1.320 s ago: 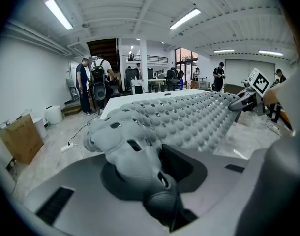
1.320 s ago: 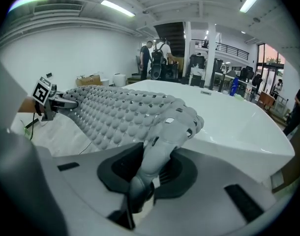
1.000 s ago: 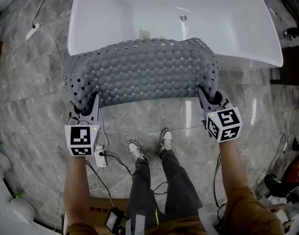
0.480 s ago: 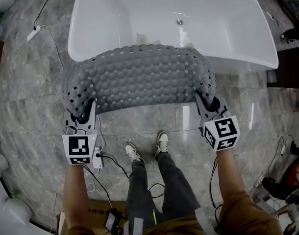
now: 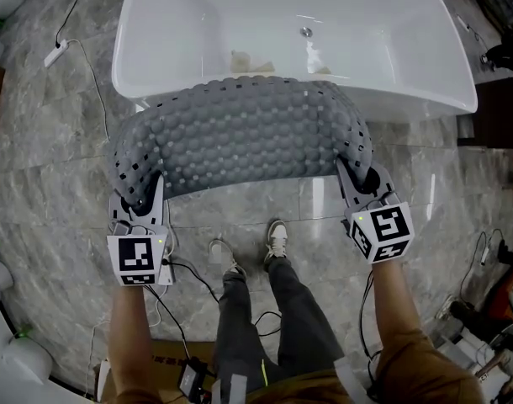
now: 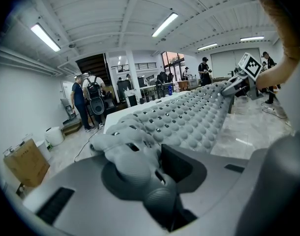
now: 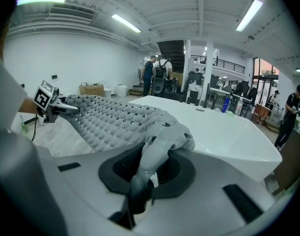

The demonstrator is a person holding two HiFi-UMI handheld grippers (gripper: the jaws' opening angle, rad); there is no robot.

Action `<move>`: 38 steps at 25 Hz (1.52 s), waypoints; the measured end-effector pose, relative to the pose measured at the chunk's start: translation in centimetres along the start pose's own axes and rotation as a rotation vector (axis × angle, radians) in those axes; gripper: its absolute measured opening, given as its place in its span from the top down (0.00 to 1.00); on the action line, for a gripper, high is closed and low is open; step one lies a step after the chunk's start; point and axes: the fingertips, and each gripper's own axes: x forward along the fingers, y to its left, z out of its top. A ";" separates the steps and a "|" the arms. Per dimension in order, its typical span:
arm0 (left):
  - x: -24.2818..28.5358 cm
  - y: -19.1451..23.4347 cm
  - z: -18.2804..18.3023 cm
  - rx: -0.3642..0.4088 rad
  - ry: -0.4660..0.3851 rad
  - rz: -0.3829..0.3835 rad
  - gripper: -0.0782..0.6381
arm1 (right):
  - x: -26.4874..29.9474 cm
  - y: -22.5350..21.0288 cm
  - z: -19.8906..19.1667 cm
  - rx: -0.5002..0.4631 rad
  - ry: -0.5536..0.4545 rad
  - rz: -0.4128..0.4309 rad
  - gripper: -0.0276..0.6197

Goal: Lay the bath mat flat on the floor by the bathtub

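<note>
My left gripper is clamped on the grey bath mat at its 8 o'clock corner. My right gripper is clamped at 4 o'clock. The white bathtub lies at 12 o'clock.

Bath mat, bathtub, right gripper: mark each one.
bath mat (image 5: 240,133), head view, middle of its bumpy top.
bathtub (image 5: 383,32), head view, bare inner wall.
right gripper (image 5: 360,173), head view, between its fingertips, at the mat's corner.

Open workshop hall: ceiling strip lights, cardboard box, bathtub.
</note>
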 end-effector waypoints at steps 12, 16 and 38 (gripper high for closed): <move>-0.9 -0.9 -0.6 0.024 0.013 -0.034 0.74 | -1.1 0.6 -0.9 0.008 0.020 -0.014 0.88; 0.2 -0.9 -2.0 0.024 0.014 -0.044 0.74 | -0.3 1.1 -1.5 0.006 0.031 -0.026 0.88; 5.0 -3.8 -9.3 0.052 0.011 0.062 0.74 | 4.7 0.9 -8.5 -0.034 -0.041 -0.029 0.88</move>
